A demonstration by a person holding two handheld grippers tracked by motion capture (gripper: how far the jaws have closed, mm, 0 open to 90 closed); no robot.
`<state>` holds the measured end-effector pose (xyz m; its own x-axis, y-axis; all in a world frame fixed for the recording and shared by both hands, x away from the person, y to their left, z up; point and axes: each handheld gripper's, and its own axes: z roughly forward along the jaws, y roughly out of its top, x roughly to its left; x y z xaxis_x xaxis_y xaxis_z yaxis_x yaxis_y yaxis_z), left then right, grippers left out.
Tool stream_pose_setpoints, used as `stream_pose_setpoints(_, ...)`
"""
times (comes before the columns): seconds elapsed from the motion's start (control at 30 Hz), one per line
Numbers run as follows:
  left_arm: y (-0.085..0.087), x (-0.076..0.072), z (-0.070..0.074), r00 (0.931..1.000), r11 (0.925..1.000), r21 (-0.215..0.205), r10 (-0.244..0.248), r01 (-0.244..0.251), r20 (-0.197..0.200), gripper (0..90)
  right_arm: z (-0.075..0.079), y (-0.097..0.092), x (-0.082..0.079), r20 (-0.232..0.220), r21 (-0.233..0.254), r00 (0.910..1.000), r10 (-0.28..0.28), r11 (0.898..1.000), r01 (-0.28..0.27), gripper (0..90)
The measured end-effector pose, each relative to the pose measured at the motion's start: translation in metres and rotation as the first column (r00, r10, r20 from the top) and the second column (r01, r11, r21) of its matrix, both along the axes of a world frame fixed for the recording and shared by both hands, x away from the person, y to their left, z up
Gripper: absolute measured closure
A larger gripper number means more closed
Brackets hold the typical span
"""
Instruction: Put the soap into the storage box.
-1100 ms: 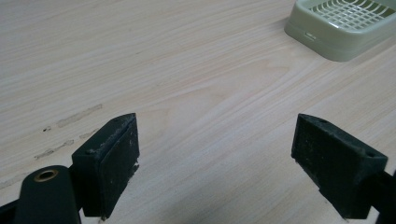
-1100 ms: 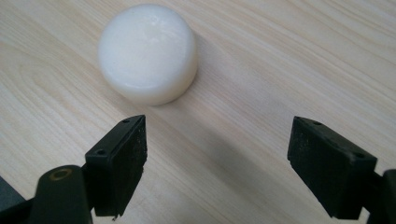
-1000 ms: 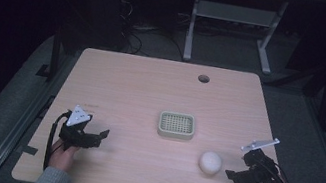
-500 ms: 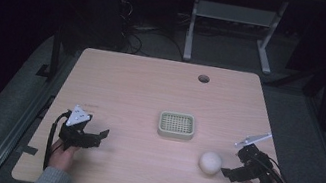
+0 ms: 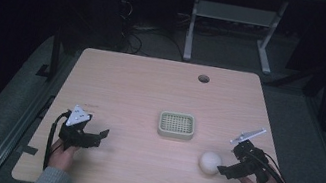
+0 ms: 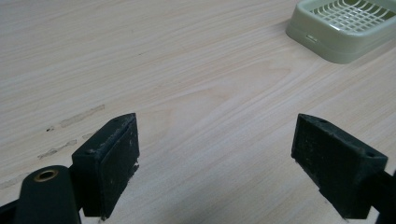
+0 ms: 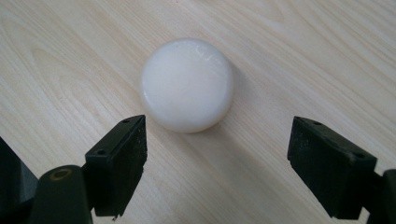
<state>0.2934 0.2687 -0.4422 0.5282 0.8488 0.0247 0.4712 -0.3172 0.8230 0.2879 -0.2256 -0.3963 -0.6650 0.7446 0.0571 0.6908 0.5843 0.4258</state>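
Work in hand: the right tongs (image 5: 224, 171) close in on the soap (image 5: 210, 162), a round white bar lying on the desk (image 5: 141, 87).
Soap: near the desk's front right, apart from the tray (image 5: 176, 125), which sits behind and to its left; in the right gripper view the soap (image 7: 187, 85) lies just ahead of the jaws, centred between them, untouched.
Right tongs: wide apart, nothing held, low over the desk.
Left tongs: (image 5: 101, 136) also wide apart and holding nothing, at the front left, well away from the soap; the left gripper view has the tray (image 6: 348, 25) far off at the upper right.
Risk, slip: the soap looks smooth and domed, so jaws closing too high on its curve would likely squeeze it out forwards.
Risk, push: closing before the jaws flank its widest part would probably nudge it across the desk rather than grip it.
Risk, scrape: coming in too low could catch the jaw tips on the wood.
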Motion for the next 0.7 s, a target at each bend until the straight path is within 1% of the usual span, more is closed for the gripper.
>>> stream_pose_setpoints(0.27, 0.000, 0.000, 0.000, 1.0000, 1.0000, -0.004, 0.001, -0.001, -0.001, 14.9, 0.000, 0.009, 0.004, -0.008, -0.018, 0.9996, 0.027, 0.999, -0.027, 19.4)
stream_pose_setpoints(0.5, 0.000, 0.000, 0.000, 1.0000, 1.0000, -0.003, 0.000, 0.000, -0.001, 14.8, 0.001, 0.014, 0.007, -0.013, -0.024, 0.9992, 0.037, 0.999, -0.037, 19.4)
stream_pose_setpoints(0.6, 0.000, 0.000, 0.000, 1.0000, 1.0000, -0.004, 0.001, -0.001, -0.001, 14.8, 0.003, 0.019, 0.009, -0.010, -0.033, 0.9986, 0.052, 0.998, -0.053, 19.2)
stream_pose_setpoints(0.7, 0.000, 0.000, 0.001, 1.0000, 1.0000, -0.001, 0.003, -0.003, -0.002, 14.8, 0.003, 0.022, 0.010, -0.011, -0.031, 0.9982, 0.059, 0.998, -0.059, 19.3)
